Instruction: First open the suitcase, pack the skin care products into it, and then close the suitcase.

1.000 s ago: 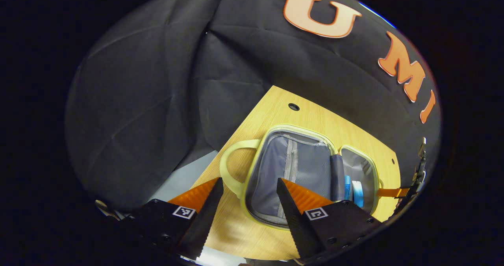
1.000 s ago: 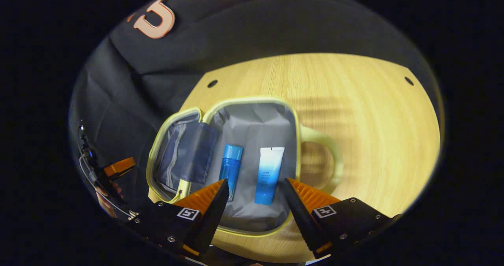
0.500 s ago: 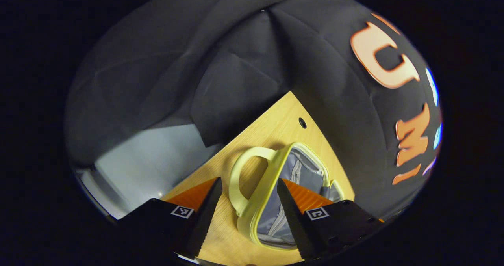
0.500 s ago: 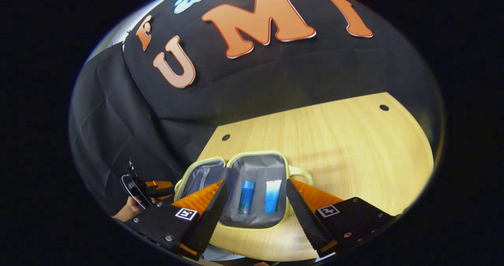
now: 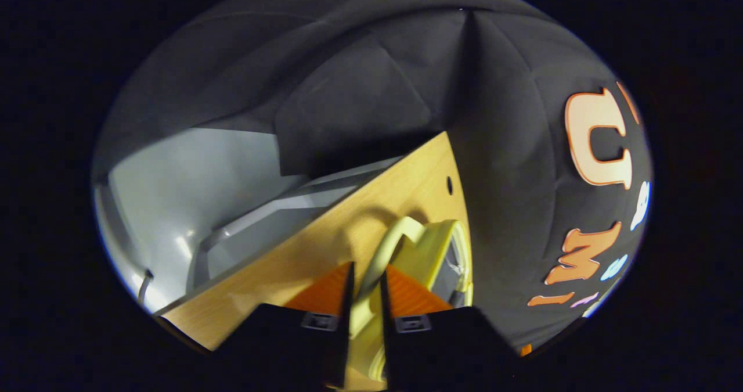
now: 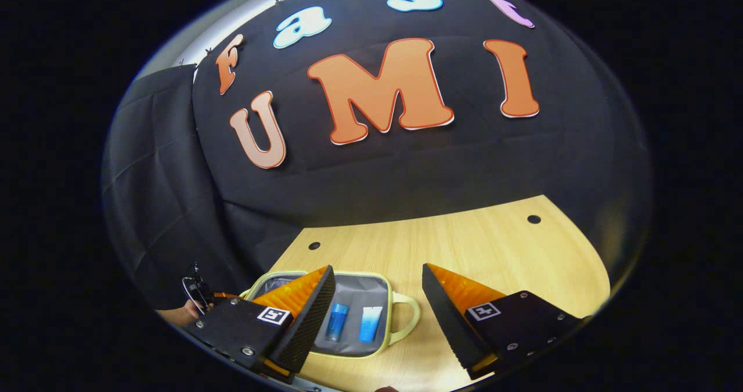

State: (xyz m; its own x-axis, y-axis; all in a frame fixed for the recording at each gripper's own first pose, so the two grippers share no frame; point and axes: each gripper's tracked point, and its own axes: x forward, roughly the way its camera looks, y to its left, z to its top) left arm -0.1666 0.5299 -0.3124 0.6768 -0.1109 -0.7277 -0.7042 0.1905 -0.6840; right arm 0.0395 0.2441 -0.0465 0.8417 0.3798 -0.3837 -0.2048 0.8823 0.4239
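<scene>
Suitcase, lying open on the wooden surface with bottle and tube packed inside; left tongs clamped on its handle, apparently to swing that half closed; right tongs held apart above, clear of the closing.

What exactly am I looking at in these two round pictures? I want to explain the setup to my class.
A person holds a two-fingered claw in each hand; a camera rides on each, looking along its fingers. In the left gripper view, the left claw has closed on the pale yellow handle of the suitcase lid, tilted up from the wooden table. In the right gripper view, the right claw hovers open above the open suitcase. Inside lie a blue bottle and a white-and-blue tube, side by side.
</scene>
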